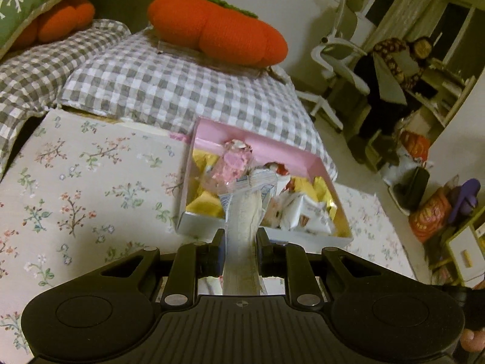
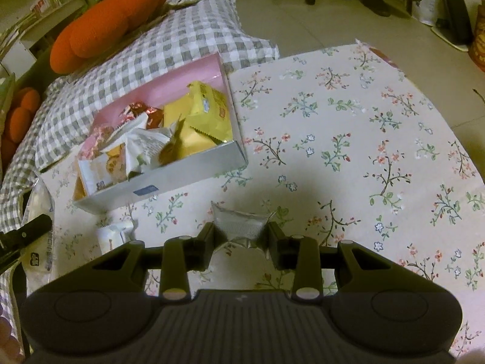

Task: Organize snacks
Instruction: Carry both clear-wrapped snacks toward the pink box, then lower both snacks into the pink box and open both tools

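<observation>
In the left wrist view our left hand-held gripper [image 1: 241,236] is nearly closed on a pale snack packet [image 1: 242,221]. The packet's long axis runs straight up the centre of the frame, from between the fingers towards the pink box [image 1: 257,144], which lies directly ahead and just above the fingertips in the picture. The far end of the packet, with a pink wrapper and some blue print, already overlaps the box's open top. We judge that the coming move turns on this line: the left hand is the nearer one to the box and only has to carry the packet forward over the near white wall.

In the right wrist view our right hand-held gripper [image 2: 241,232] stands at a narrow gap, pinching a small clear-and-silver wrapper [image 2: 241,223] by its two sides, with the wrapper's width lying across the frame. From here the pink box [image 2: 194,163] sits to the upper left, clearly apart from the fingers, resting on the floral worktop [image 2: 348,121].

The box looks well filled: yellow packets [image 2: 200,112], white crinkled packets and a few red-brown foil ones. One more white packet [image 2: 113,236] lies loose on the worktop at lower left, just below the box. Whether the right wrapper touches the cloth we cannot tell, as the fingers hide its lower edge.
</observation>
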`<state>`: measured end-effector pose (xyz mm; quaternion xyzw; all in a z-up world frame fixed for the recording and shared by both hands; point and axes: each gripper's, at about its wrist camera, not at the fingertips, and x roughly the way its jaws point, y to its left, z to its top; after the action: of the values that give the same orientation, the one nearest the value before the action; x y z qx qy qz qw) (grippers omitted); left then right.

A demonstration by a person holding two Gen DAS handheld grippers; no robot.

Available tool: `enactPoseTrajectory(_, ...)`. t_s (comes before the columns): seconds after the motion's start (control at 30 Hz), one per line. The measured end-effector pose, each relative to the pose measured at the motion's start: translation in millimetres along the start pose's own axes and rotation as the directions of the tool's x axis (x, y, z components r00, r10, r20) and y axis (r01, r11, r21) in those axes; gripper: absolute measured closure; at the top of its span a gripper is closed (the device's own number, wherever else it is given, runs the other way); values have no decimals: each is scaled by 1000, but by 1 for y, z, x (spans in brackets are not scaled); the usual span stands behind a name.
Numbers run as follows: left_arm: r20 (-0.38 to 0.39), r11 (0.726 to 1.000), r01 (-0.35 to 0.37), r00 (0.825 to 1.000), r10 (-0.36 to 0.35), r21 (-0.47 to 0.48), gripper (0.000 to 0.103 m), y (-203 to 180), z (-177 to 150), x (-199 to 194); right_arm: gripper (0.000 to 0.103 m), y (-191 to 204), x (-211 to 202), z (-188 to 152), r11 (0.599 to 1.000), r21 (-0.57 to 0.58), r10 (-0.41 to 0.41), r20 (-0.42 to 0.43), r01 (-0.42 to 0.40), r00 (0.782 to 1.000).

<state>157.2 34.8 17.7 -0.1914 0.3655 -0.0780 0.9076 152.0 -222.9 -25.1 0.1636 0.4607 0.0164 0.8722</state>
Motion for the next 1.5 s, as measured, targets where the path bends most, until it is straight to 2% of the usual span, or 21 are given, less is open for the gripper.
enactPoseTrajectory(0.4, 89, 996, 84, 993, -81, -29, 86, -10, 21, 12, 70, 0, 0, 22, 998, 43, 36, 64, -39, 997)
enactPoseTrajectory(0.53, 142, 990, 128, 983, -119, -52, 86, -15, 34, 27, 70, 0, 10, 36, 995, 65, 67, 88, -73, 994)
enactPoseTrajectory(0.67, 156, 987, 158, 976, -149, -42, 86, -24, 43, 47, 70, -1, 25, 50, 985, 117, 119, 91, -129, 989)
enactPoseTrajectory(0.93, 141, 983, 153, 980, -138, -98, 86, -27, 60, 92, 70, 7, 41, 70, 976, 139, 152, 104, -166, 983)
enactPoseTrajectory(1.13, 154, 983, 151, 979, -134, -103, 86, -27, 64, 109, 69, 14, 53, 81, 955, 160, 233, 106, -248, 967)
enactPoseTrajectory(1.2, 156, 987, 135, 980, -121, -81, 83, -30, 65, 112, 69, 19, 56, 81, 955, 147, 242, 107, -256, 964)
enactPoseTrajectory(1.27, 168, 988, 141, 977, -128, -64, 71, -30, 66, 109, 68, 23, 56, 79, 953, 137, 255, 118, -270, 960)
enactPoseTrajectory(1.33, 188, 987, 150, 973, -136, -60, 64, -31, 71, 98, 61, 24, 54, 79, 947, 138, 272, 130, -289, 954)
enactPoseTrajectory(1.37, 204, 986, 158, 968, -145, -50, 58, -32, 74, 91, 54, 23, 51, 79, 944, 141, 280, 141, -299, 950)
enactPoseTrajectory(1.43, 228, 987, 153, 963, -141, -37, 49, -33, 80, 79, 50, 18, 44, 79, 942, 147, 277, 172, -302, 945)
enactPoseTrajectory(1.5, 233, 987, 155, 962, -142, -41, 48, -32, 82, 69, 49, 13, 41, 80, 938, 174, 269, 182, -300, 946)
